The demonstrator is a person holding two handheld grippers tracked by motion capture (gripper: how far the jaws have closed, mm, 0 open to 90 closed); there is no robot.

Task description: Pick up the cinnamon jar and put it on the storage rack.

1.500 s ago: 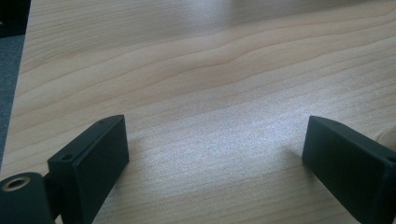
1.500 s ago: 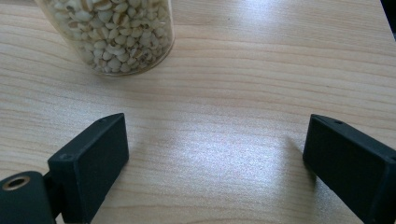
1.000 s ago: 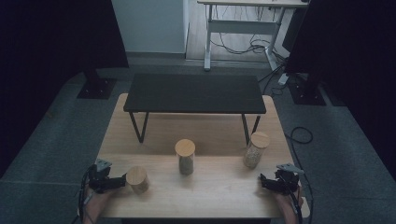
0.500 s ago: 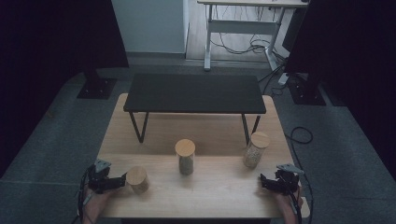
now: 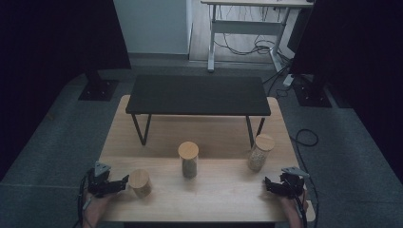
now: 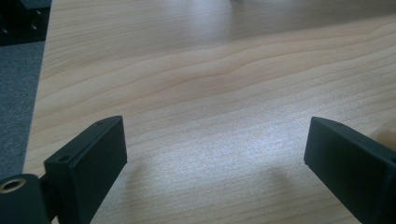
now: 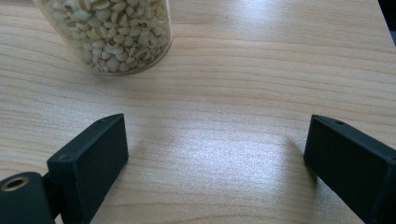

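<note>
3 jars are standing on the table (image 5: 209, 199): short jar (image 5: 140, 182) just beside my left gripper (image 5: 124, 180), middle jar (image 5: 188, 159) behind and right of it, grain jar (image 5: 261, 152) sitting farthest right, near my right gripper (image 5: 267, 183). Bench (image 5: 197, 95) is standing behind all 3.

high overhead; 2 close jaw views

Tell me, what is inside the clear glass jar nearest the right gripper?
The clear glass jar holds pale, small grains, packed against its wall. Its round wooden lid covers the top, so the fill level is hidden.
</note>
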